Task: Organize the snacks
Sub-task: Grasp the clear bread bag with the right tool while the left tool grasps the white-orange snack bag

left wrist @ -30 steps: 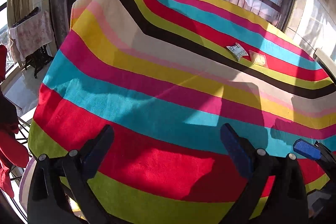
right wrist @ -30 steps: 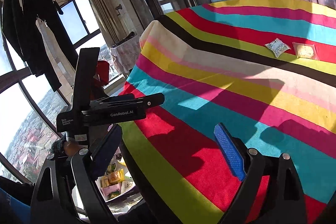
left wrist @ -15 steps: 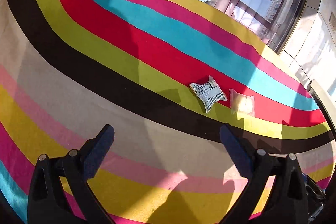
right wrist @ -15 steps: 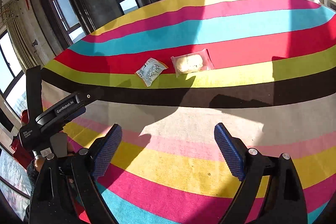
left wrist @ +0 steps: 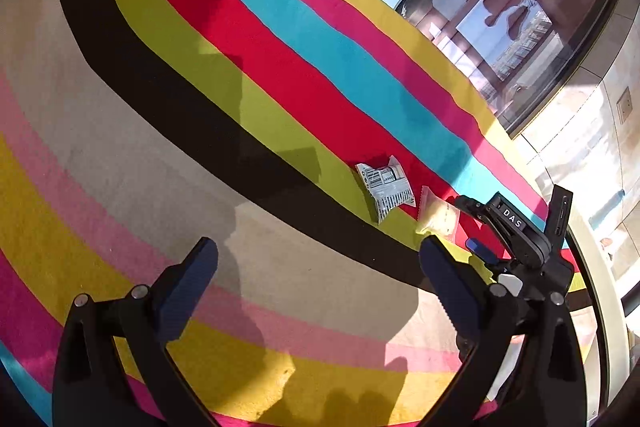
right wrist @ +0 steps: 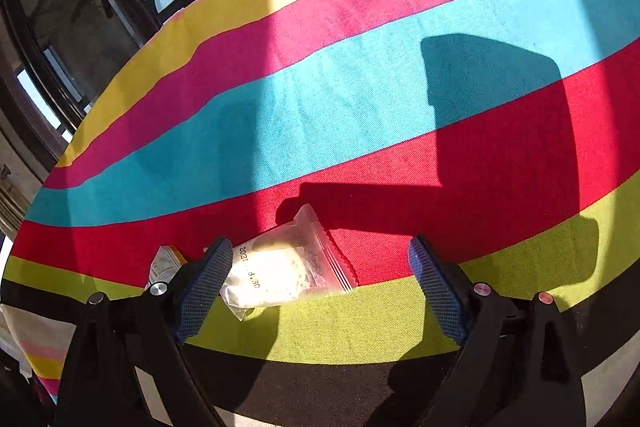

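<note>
On the striped cloth (right wrist: 360, 99) that covers the bench, the two snacks that sat far off a second ago now lie close in front of both cameras, so both tools have been carried across the bench to them and the approach looks nearly done. The right tongs (right wrist: 320, 283) have come in lowest: they stand wide apart, holding nothing, with the clear snack bag (right wrist: 280, 271) lying between the pads, pressed up against or just beside the left-hand pad and well short of the other. That bag rests flat where the red stripe meets the green one, its serrated edge pointing toward the open side of the gap. The printed white packet (left wrist: 386, 187) lies just beside it on the green stripe, only a corner of it showing in the right wrist view behind the left-hand pad. The left tongs (left wrist: 316, 283) are also wide and empty, hovering farther back over the beige stripe, with the packet ahead and to their right. Judging from this, the right tongs would need to shift a little leftward to centre the bag before closing.
</note>
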The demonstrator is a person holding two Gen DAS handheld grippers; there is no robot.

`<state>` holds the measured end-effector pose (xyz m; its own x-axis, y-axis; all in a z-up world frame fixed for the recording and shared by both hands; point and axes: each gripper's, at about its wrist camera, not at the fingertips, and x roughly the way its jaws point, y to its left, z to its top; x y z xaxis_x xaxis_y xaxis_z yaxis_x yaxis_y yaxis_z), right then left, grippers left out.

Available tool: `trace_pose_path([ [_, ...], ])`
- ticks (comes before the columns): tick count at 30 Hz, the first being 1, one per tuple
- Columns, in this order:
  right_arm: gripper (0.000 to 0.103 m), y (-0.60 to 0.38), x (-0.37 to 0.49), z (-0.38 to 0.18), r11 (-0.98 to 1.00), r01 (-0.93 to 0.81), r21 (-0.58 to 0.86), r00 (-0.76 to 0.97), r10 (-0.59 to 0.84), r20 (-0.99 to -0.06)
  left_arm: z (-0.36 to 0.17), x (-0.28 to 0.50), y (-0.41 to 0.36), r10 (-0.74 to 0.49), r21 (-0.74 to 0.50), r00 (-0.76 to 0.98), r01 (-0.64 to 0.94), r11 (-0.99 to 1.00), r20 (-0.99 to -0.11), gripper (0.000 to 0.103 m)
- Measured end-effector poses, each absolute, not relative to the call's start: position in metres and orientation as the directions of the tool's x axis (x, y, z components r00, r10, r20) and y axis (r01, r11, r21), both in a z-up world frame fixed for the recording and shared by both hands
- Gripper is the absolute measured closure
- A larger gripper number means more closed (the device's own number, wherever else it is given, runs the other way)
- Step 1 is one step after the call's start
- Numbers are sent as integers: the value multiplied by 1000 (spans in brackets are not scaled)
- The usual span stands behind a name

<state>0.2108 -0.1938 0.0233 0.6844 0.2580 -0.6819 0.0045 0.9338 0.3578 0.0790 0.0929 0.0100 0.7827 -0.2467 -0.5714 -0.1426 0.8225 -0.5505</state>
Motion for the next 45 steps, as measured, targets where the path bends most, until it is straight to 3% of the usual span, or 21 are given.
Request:
trace_pose_path([
  [6,16,-159,203,23,947,-123,296,637,304,-708,6,82,99,-265,-587,776,-163,793,-572,2],
  [16,16,-124,212,5,994,-103,-22,589,43,-807,4,81,100,-268,-590,773,-166,790,-575,2],
  [18,20,-123,207,6,993,-110,-51,598,25,-801,3,81,101,-272,-592,771,-164,789,-575,2],
  [19,38,-126,202,8,992,-116,-43,606,37,-795,3,81,102,-273,-594,771,-165,787,-576,2],
  [20,45,-129,196,9,992,-123,-36,609,46,-792,3,80,102,-273,-597,771,-167,784,-575,2],
  [32,46,-220,55,51,917,-266,297,723,393,-568,1,79,105,-275,-607,770,-177,775,-575,2],
  [37,46,-238,69,48,895,-221,387,739,412,-532,4,80,94,-252,-551,761,-161,819,-598,2],
  [40,46,-235,73,43,920,-180,347,749,357,-558,11,80,75,-233,-474,760,-110,874,-607,2],
  [43,46,-229,70,39,923,-190,334,747,357,-561,9,91,58,-212,-392,701,-104,914,-681,2],
  [45,46,-222,70,38,926,-202,318,749,355,-559,6,100,52,-234,-420,670,-127,899,-704,2],
])
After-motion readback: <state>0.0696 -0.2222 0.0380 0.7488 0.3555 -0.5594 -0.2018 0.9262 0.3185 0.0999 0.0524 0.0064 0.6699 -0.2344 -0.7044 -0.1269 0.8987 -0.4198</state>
